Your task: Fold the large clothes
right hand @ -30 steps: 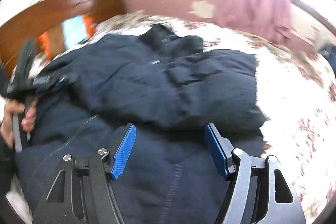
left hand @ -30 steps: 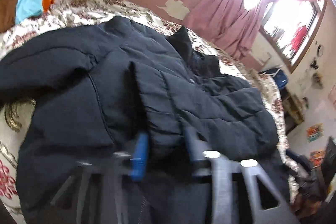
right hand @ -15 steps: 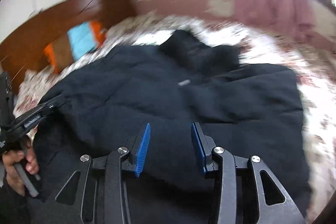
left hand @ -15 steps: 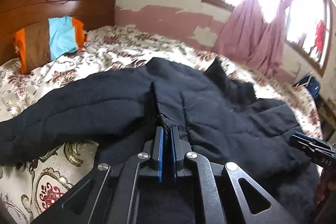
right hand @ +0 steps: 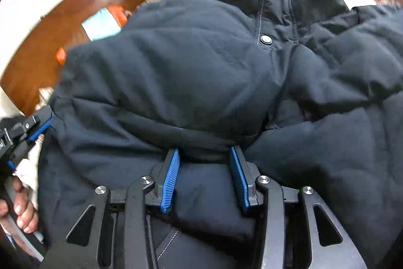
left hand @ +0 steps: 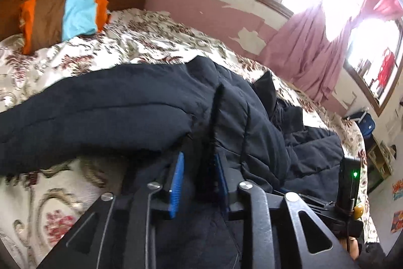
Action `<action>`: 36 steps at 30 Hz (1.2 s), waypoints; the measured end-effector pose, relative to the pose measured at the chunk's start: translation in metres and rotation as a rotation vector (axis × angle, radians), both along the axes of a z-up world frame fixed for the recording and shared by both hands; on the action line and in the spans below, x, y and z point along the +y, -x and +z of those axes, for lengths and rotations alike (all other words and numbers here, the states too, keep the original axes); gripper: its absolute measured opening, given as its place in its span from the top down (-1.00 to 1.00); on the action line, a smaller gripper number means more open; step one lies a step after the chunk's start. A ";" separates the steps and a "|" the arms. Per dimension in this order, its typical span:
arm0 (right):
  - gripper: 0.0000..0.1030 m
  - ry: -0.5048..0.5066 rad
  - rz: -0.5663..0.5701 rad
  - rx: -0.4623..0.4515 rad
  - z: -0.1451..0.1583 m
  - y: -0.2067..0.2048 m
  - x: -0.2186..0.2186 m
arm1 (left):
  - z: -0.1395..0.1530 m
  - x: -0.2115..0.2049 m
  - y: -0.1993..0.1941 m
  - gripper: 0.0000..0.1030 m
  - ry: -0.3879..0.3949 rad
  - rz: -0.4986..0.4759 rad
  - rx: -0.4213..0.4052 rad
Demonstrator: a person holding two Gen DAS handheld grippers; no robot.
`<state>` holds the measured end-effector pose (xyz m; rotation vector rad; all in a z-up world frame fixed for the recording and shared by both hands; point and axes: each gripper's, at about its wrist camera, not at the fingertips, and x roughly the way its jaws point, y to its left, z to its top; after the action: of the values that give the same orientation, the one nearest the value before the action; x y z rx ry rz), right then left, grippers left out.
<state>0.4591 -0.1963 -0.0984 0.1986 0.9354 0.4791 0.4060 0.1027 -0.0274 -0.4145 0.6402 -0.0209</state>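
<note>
Across the bed (left hand: 156, 47) lies the jacket (right hand: 201, 72), one sleeve folded over, the rest still unfolded. My left gripper (left hand: 197, 174) has just opened, fabric loose between its jaws; my right gripper (right hand: 205, 175) stands part-open, pads clear, gripping nothing.

The left tongs (left hand: 196, 168) have just been opening, a fold of the dark jacket (left hand: 141, 105) between them, on the floral bed (left hand: 141, 42).

Navy jacket (right hand: 201, 72), seemingly; floral bedspread (left hand: 151, 34).
</note>
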 end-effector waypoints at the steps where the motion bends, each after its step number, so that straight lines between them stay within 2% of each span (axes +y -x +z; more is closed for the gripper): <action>1: 0.10 -0.035 0.002 -0.002 -0.001 0.001 -0.004 | 0.004 0.006 0.006 0.29 0.018 0.014 -0.008; 2: -0.01 -0.071 0.006 -0.004 -0.002 0.001 -0.007 | 0.007 0.013 0.012 0.16 0.047 0.030 -0.017; 3: -0.08 -0.100 0.011 -0.006 -0.003 0.002 -0.008 | 0.010 0.020 0.017 -0.28 0.073 0.045 -0.025; 5: -0.16 -0.134 0.018 -0.016 -0.004 0.003 -0.010 | 0.014 0.041 0.038 -0.76 0.157 0.109 -0.063; 6: -0.20 -0.150 0.022 -0.021 -0.004 0.003 -0.011 | 0.016 0.056 0.054 -0.76 0.213 0.154 -0.092; 8: -0.24 -0.172 0.020 -0.035 -0.004 0.007 -0.015 | 0.019 0.075 0.069 -0.78 0.263 0.199 -0.087; 10: -0.31 -0.182 0.011 -0.067 -0.002 0.016 -0.017 | 0.021 0.097 0.083 -0.79 0.276 0.244 -0.036; 12: -0.50 -0.172 -0.009 -0.101 0.004 0.029 -0.025 | 0.017 0.117 0.098 -0.79 0.288 0.253 0.000; 15: -0.71 -0.122 -0.051 -0.161 0.013 0.038 -0.027 | -0.005 0.154 0.123 -0.81 0.357 0.343 0.000; 17: -0.75 -0.069 -0.079 -0.184 0.021 0.037 -0.027 | -0.028 0.187 0.130 -0.81 0.445 0.421 0.003; 22: -0.76 0.083 -0.118 -0.227 0.047 0.037 -0.018 | -0.074 0.236 0.130 -0.81 0.674 0.526 -0.009; 26: -0.76 0.210 -0.098 -0.285 0.069 0.033 0.007 | -0.095 0.248 0.111 -0.78 0.724 0.546 0.043; 29: -0.76 0.223 -0.062 -0.297 0.081 0.024 0.034 | -0.103 0.253 0.095 -0.77 0.730 0.543 0.050; 31: -0.76 0.232 -0.041 -0.294 0.085 0.014 0.053 | -0.102 0.255 0.088 -0.42 0.700 0.551 0.062; 32: -0.76 0.242 -0.039 -0.303 0.086 0.010 0.063 | -0.103 0.256 0.084 0.09 0.673 0.561 0.077; 33: -0.76 0.252 -0.045 -0.316 0.086 0.009 0.071 | -0.105 0.258 0.082 0.45 0.661 0.573 0.096; 34: -0.76 0.265 -0.053 -0.331 0.086 0.009 0.078 | -0.110 0.260 0.081 0.64 0.660 0.586 0.117; 36: -0.76 0.265 -0.071 -0.337 0.085 0.005 0.090 | -0.114 0.265 0.085 0.79 0.702 0.588 0.098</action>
<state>0.4545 -0.1059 -0.0131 -0.0879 0.6499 0.3060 0.3209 0.3674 -0.1418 -1.2777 0.5747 0.3448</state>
